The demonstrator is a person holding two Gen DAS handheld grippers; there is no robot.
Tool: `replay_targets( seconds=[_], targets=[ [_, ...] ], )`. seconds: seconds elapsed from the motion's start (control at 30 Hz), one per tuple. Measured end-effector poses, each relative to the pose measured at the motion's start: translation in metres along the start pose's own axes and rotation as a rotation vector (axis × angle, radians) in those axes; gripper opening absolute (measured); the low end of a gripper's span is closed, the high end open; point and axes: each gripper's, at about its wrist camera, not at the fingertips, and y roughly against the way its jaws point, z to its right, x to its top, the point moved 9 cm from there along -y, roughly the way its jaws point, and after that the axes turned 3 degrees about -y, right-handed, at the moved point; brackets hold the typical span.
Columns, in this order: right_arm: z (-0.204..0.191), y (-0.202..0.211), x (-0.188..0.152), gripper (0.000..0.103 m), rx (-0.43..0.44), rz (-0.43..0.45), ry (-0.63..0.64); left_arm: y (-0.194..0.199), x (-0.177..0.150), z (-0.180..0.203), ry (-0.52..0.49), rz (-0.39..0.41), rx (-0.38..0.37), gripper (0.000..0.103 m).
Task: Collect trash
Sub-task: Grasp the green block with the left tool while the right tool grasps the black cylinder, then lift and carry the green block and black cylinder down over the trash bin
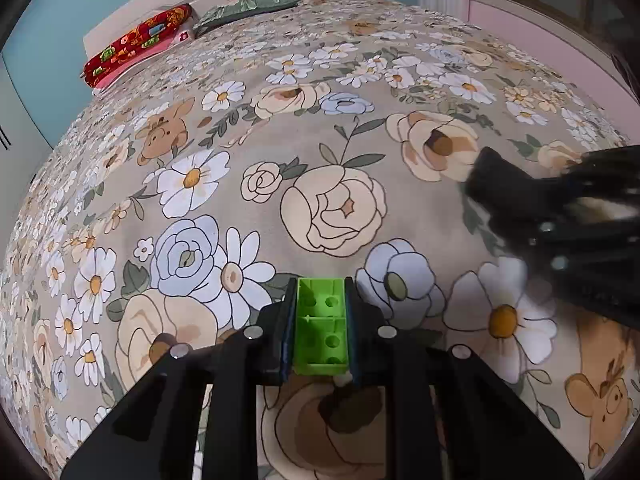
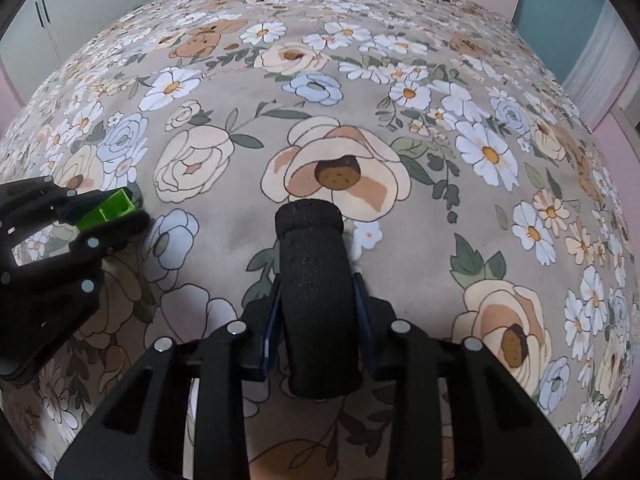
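Note:
My left gripper (image 1: 320, 312) is shut on a bright green plastic block (image 1: 321, 326) with round holes, low over the flowered bedspread (image 1: 320, 140). The same green block (image 2: 106, 210) shows at the left of the right wrist view, pinched in the left gripper (image 2: 116, 210). My right gripper (image 2: 316, 300) is shut on a black foam cylinder (image 2: 318, 300) that stands out past its fingertips. In the left wrist view the right gripper (image 1: 520, 192) with the black foam cylinder (image 1: 492, 176) enters from the right edge, blurred.
The bed fills both views. A red patterned pillow (image 1: 136, 46) and a green leafy pillow (image 1: 248, 6) lie at the headboard. White cupboard doors (image 2: 80, 8) stand beyond the bed's left side, and a pink wall (image 1: 560, 44) runs along its right.

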Motion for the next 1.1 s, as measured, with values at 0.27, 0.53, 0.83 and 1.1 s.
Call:
replay_targets(
  seconds=[0.27,0.53,0.83,1.1],
  targets=[
    [-0.009,0.049,0.006,0.034,-0.017,0.037,0.018,0.045,0.010,-0.001,-0.004,0.042,0.005,0.023],
    [-0.024,0.126,0.010,0.034,-0.033,0.086,0.053,0.123,0.021,-0.005,-0.019,0.107,0.022,0.023],
    [-0.062,0.258,0.003,0.034,-0.044,0.205,0.112,0.240,0.032,-0.008,-0.042,0.217,0.057,0.023],
    [-0.100,0.366,-0.030,0.034,-0.054,0.286,0.159,0.339,0.015,-0.011,-0.041,0.282,0.102,0.023]
  ],
)
